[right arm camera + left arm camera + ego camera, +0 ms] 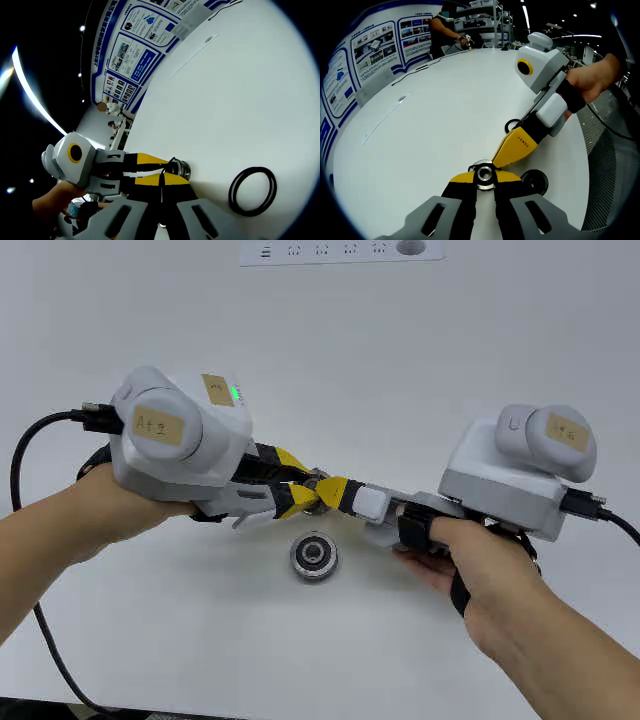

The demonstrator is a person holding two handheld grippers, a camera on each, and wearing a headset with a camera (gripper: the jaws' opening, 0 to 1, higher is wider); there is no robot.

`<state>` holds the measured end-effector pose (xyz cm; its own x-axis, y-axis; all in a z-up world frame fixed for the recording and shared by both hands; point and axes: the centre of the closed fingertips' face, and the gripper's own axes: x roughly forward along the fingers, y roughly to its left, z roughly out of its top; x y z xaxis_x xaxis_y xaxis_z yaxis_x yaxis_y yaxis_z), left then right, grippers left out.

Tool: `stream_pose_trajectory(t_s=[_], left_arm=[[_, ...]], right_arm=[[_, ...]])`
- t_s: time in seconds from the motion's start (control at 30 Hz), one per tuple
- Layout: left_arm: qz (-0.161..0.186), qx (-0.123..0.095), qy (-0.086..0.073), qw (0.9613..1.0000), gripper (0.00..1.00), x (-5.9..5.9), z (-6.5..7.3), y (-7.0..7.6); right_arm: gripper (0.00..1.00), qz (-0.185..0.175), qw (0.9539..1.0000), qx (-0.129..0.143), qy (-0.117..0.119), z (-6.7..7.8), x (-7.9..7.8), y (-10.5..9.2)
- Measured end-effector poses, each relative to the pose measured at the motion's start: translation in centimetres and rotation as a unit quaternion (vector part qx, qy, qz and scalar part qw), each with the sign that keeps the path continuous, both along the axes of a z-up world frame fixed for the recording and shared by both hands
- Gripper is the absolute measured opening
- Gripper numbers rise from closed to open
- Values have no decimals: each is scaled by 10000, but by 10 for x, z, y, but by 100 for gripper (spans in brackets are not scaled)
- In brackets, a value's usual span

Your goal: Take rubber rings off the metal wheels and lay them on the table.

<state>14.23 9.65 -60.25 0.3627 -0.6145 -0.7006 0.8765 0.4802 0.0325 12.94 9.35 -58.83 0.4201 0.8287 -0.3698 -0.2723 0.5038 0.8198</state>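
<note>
My left gripper (298,492) is shut on a small metal wheel (484,174), held above the white table (420,360). My right gripper (330,493) comes in from the right, and its yellow jaws stand shut at the wheel's rim on a thin black rubber ring (172,163) that is pulled out from the wheel (183,170). A second wheel (314,556), with its black ring still on, lies on the table just below both grippers. One loose rubber ring (252,191) lies flat on the table, also seen from the left gripper (512,125).
A white power strip (340,250) lies at the table's far edge. A black cable (20,480) loops off the left gripper along the left side. Beyond the table are wall posters (370,50) and a person (442,25).
</note>
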Motion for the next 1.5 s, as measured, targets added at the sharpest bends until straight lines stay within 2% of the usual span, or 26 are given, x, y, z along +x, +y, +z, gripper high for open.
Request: stream_pose_trajectory(t_s=[0.17, 0.37, 0.83, 0.93, 1.0, 1.17, 1.33, 1.5], left_arm=[[45, -62, -5, 10000, 13, 1, 0, 0], [53, -32, -19, 10000, 13, 2, 1, 0], [123, 8, 31, 9999, 13, 2, 1, -1], [146, 0, 58, 9999, 13, 2, 1, -1], [270, -96, 142, 9995, 14, 1, 1, -2], [245, -114, 96, 9996, 14, 0, 6, 0], [322, -165, 41, 9993, 15, 2, 13, 5], [482, -185, 3, 9987, 17, -1, 21, 17]], right_arm=[[0, 20, 10000, 69, -16, 3, -1, 0], [0, 85, 9999, 130, -64, 6, -4, -1], [1, -176, 9996, 114, 207, -7, 10, -5], [1, -212, 9994, 124, 250, -8, 12, -6], [1, -237, 9993, 116, 262, -9, 13, -6], [1, -315, 9987, 205, 358, -9, 15, -5], [1, -317, 9984, 281, 369, -5, 16, -3], [1, -300, 9983, 349, 353, 1, 16, 2]])
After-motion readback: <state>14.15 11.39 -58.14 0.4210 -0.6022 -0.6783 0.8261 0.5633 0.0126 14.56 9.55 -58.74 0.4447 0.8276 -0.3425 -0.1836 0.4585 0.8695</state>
